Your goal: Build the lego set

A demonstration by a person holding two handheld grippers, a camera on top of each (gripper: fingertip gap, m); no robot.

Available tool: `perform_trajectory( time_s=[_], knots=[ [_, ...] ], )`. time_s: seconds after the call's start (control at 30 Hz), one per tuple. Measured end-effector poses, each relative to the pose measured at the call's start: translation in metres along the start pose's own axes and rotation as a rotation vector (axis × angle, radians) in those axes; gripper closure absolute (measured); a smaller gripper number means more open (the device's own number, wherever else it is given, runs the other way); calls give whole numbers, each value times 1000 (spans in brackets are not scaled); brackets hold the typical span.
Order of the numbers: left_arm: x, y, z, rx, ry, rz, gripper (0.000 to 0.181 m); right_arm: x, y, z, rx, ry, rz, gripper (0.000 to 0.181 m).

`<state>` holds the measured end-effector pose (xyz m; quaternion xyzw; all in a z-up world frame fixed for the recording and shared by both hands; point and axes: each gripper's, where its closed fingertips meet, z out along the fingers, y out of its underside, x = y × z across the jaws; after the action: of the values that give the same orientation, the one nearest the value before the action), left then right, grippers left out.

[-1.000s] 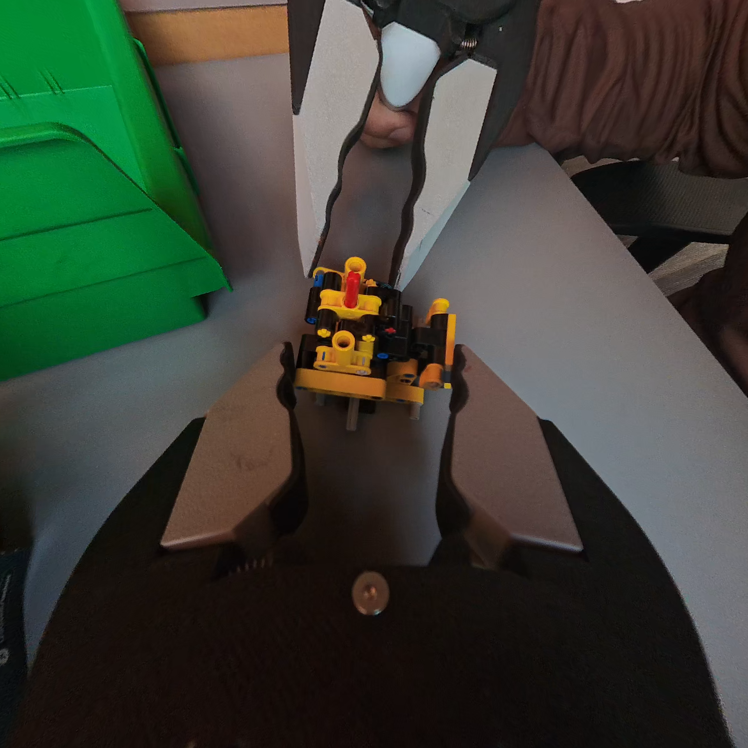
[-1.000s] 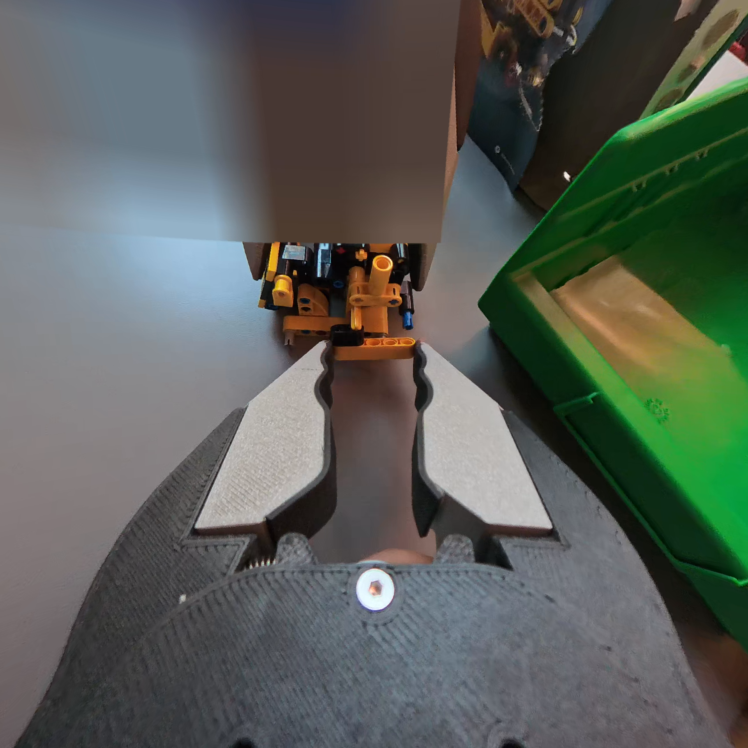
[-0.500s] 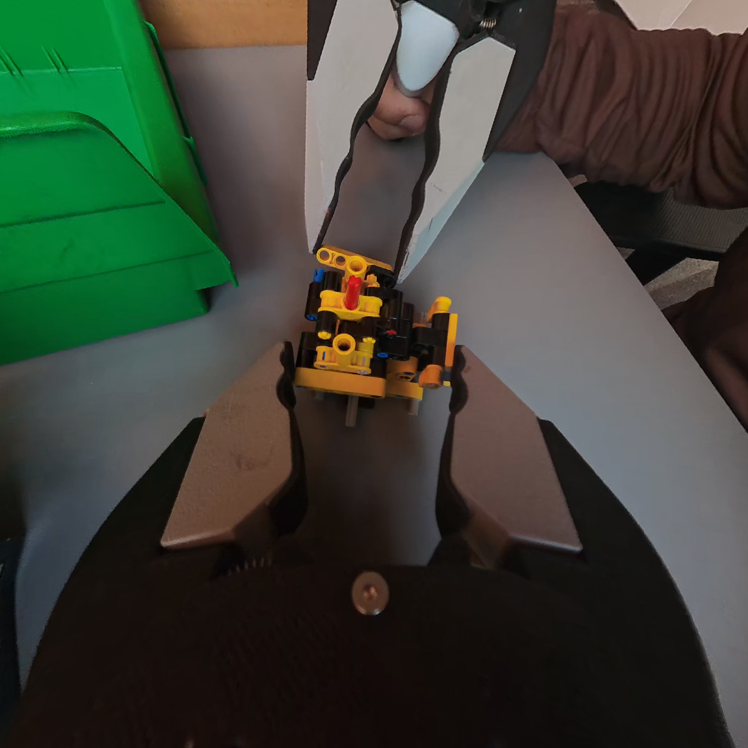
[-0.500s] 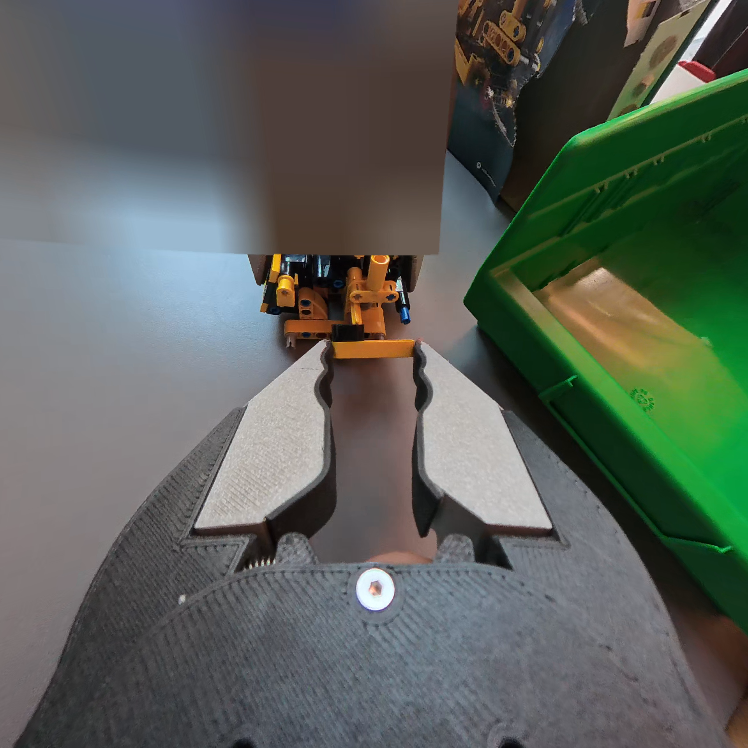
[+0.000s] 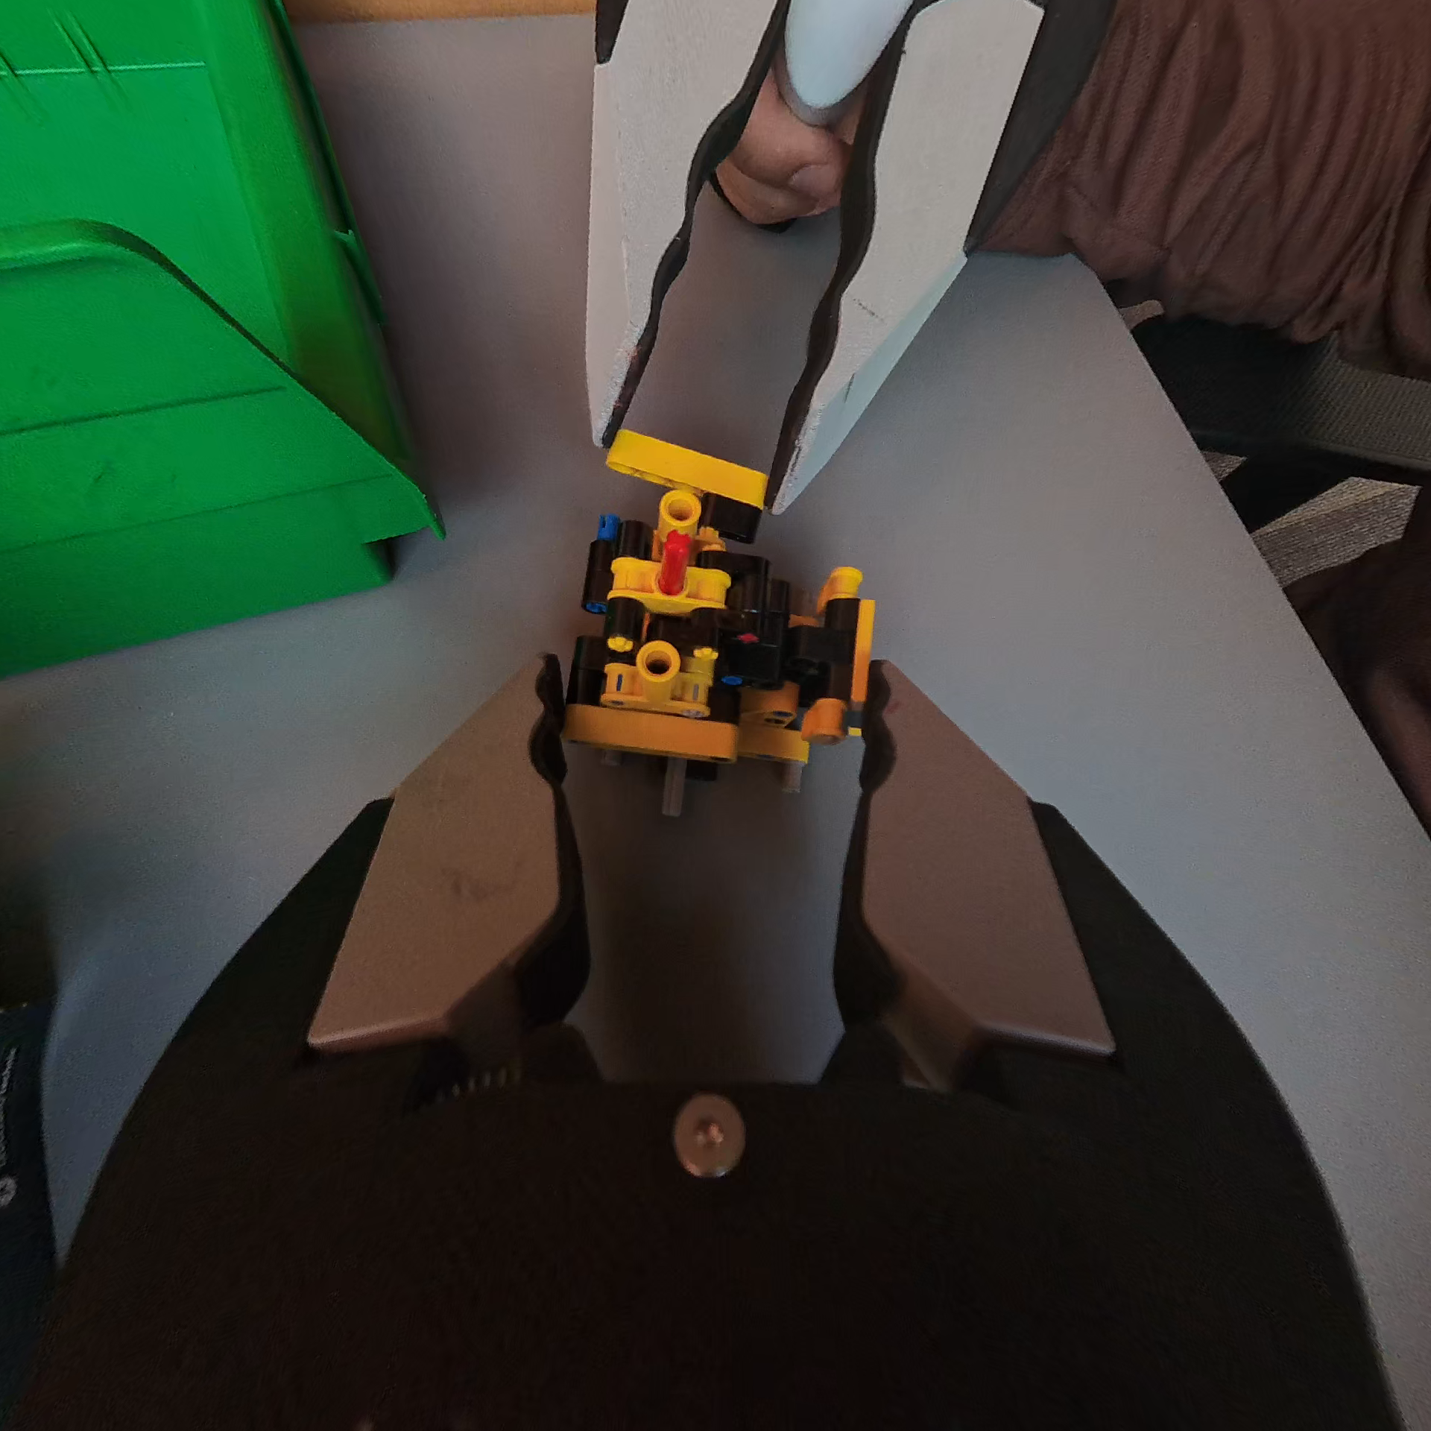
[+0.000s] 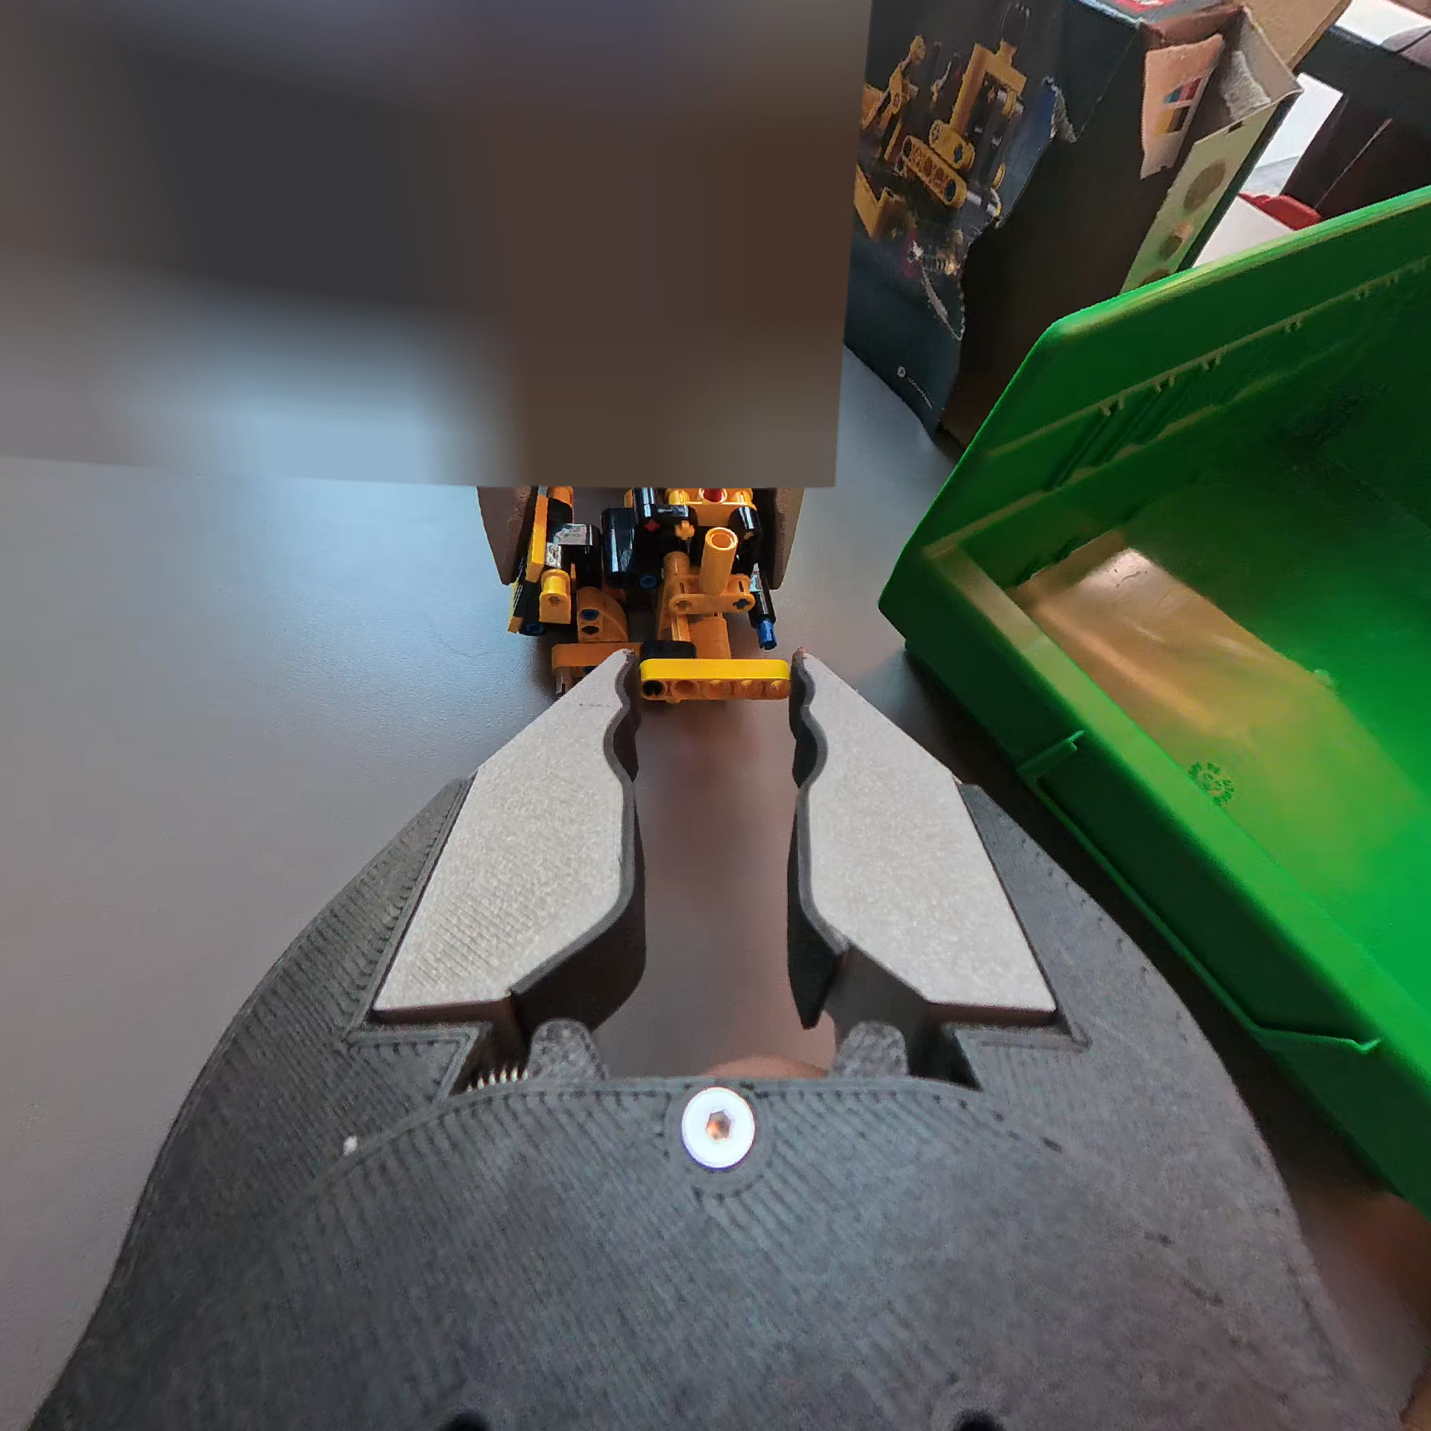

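A yellow and black lego assembly stands on the grey table. My left gripper is shut on it, one finger on each side of its near end. My right gripper is shut on a yellow beam with a black piece on it. It holds the beam just above the assembly's far end, as the left wrist view shows. The assembly also shows in the right wrist view, just beyond the beam.
A green plastic bin stands left of the assembly; in the right wrist view it is at the right with its opening showing. The lego box stands behind it. A person's brown sleeve is at the far right. Spacing between my two grippers at the tips: around 4 centimetres.
My right gripper has lifted and pulled back a little with the yellow beam, which now shows clear above the assembly's far end. My left gripper has kept its hold.
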<state>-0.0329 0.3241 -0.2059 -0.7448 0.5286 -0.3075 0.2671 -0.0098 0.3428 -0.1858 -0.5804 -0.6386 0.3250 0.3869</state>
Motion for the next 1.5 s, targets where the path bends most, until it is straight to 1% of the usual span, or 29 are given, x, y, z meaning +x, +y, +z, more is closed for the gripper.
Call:
perform_trajectory(
  time_s=[0.03,0.17,0.2,0.23,0.27,0.37,0.43,0.47,0.6,0.73,0.87,0.93,1.0,1.1,1.2,1.3,1.37,1.43,1.5],
  knots=[
    [0,0,0,2,2,-1,106,0,0,0,0,0,1,146],
    [0,-1,0,19,16,-6,106,0,0,0,-1,-5,6,146],
    [0,-1,0,22,17,-7,106,-1,0,0,-3,-14,5,157],
    [-1,-2,1,27,11,-10,106,-7,0,1,-1,-45,-8,181],
    [0,-2,2,35,17,-12,106,-10,0,2,-4,-57,-26,181],
    [3,-3,3,34,22,1,106,-10,-1,5,-9,-23,-48,181],
    [2,-2,2,31,24,-6,106,-6,-4,2,18,-14,-19,168],
    [2,-2,2,34,27,-10,106,-3,-5,0,30,-11,3,165],
    [0,-2,1,30,18,-9,106,10,4,-12,22,11,61,165],
    [-2,-1,0,20,1,-12,106,9,15,-12,-40,-18,101,158],
    [-4,0,-1,6,-4,-19,105,4,32,2,-183,12,13,155],
    [-4,0,-2,8,2,-28,105,4,32,4,-195,32,-15,160],
    [-4,0,-1,17,1,-34,105,5,33,2,-195,40,17,158],
    [-4,-2,0,32,-6,-40,105,8,32,-4,-177,66,136,156],
    [-2,-4,3,34,-22,-41,105,5,36,-5,-202,87,174,143],
    [5,-2,3,-1,-19,-6,106,0,29,-3,-184,100,95,142],
    [15,-6,-1,7,33,9,109,-2,27,-2,-195,100,11,145],
    [19,-13,-7,39,47,15,113,-4,27,0,-222,61,-48,147],
    [17,-15,-13,36,36,21,112,-5,29,0,-275,14,-94,147]
  ],
)
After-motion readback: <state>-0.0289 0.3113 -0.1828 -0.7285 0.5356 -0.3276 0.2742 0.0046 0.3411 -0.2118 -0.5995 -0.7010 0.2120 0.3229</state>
